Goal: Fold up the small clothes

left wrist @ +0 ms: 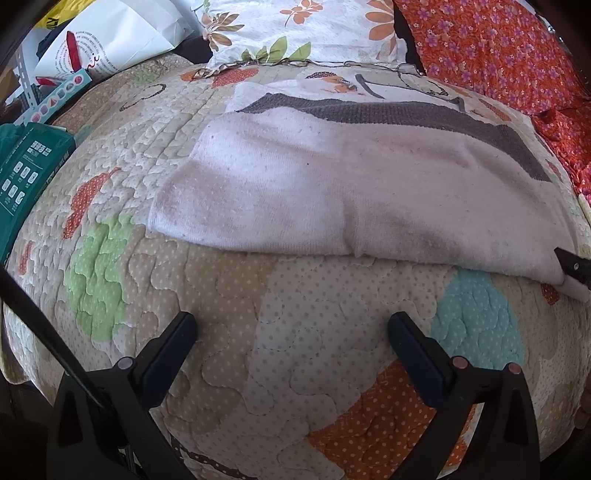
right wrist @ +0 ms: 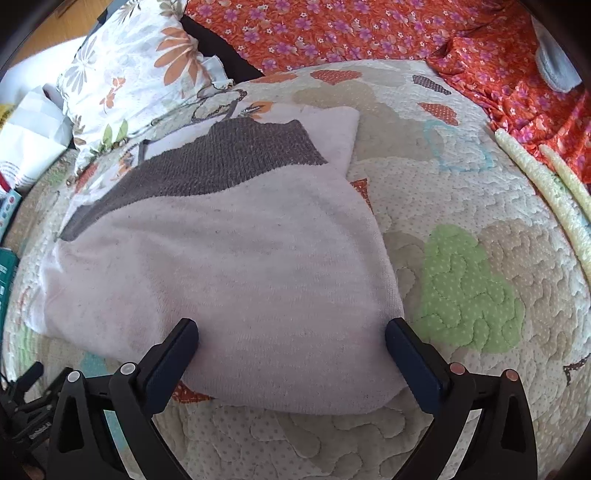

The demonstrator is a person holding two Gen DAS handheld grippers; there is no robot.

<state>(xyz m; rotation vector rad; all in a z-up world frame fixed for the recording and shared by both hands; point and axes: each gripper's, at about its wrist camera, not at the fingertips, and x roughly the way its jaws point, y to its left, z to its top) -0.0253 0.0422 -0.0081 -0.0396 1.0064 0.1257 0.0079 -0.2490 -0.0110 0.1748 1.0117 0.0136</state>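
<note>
Quilted patchwork bedspread (left wrist: 221,280) fills the left wrist view. Left gripper (left wrist: 291,328): jaws spread wide, holding nothing, over bare quilt. A pale pink knit garment (left wrist: 332,192) with a grey-brown band lies flat on the quilt ahead of the fingertips, apart from them. Its near right corner is partly covered by a dark fingertip of the right gripper (left wrist: 574,264). A floral pillow (left wrist: 303,29) and orange floral sheet (left wrist: 498,48) lie beyond; a green package (left wrist: 26,166) is cut off at left.

Right wrist view: the right gripper (right wrist: 291,334) is spread, its fingers straddling the garment's (right wrist: 229,258) near corner; contact cannot be confirmed. The left gripper (right wrist: 26,402) is barely visible at lower left.
</note>
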